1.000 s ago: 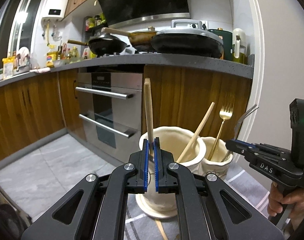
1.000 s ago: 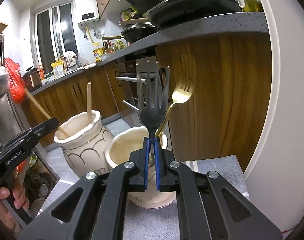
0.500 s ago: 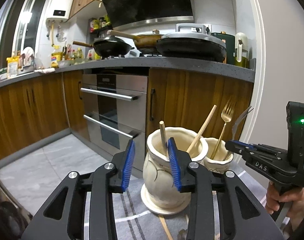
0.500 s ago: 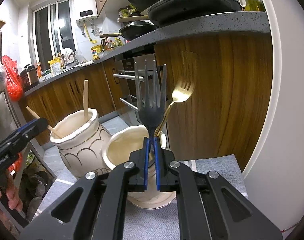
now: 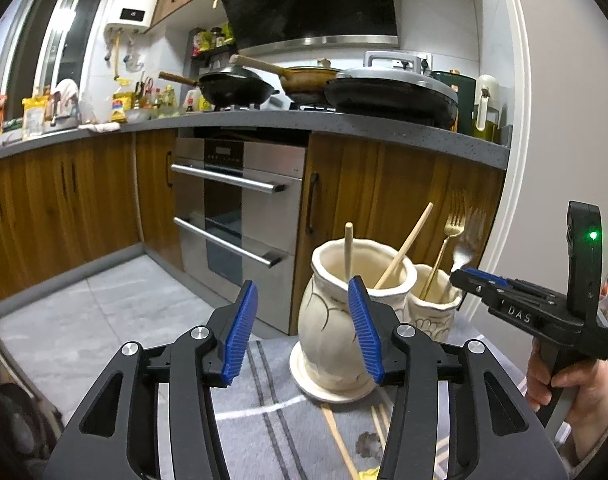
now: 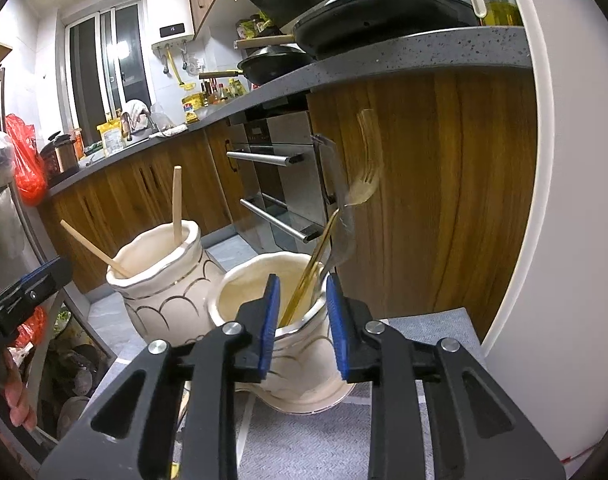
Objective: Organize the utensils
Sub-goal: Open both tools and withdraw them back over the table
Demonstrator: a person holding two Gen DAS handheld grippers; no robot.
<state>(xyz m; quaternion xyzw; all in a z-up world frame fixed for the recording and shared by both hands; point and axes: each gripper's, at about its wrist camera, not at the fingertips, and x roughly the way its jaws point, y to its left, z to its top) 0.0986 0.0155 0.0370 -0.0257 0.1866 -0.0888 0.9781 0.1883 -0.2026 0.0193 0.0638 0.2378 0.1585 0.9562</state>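
Left wrist view: wooden kitchen cabinets (image 5: 383, 196) and a steel oven (image 5: 240, 200) fill the background, well behind the table, with pans (image 5: 387, 94) on the grey counter (image 5: 343, 126) above. A grey striped cloth (image 5: 272, 400) covers the table. The tall cream jar (image 5: 335, 320) stands on it near its far edge, holding two wooden utensils (image 5: 348, 252); the short cream jar (image 5: 437, 308) sits just beside it on the right, holding a gold fork (image 5: 443, 248) and a blurred silver fork (image 5: 465, 250). Loose chopsticks (image 5: 335, 436) lie on the cloth in front of the tall jar. The left gripper (image 5: 304, 328) has just been opening; its blue pads (image 5: 240, 332) stand wide apart, nothing between them, and its right finger partly hides the tall jar. The right gripper (image 6: 304, 320) hangs over the short jar's near rim; its jaws have just been opening and stand apart, the fork handles between them but unpressed. A hand (image 5: 563, 392) holds its grip.
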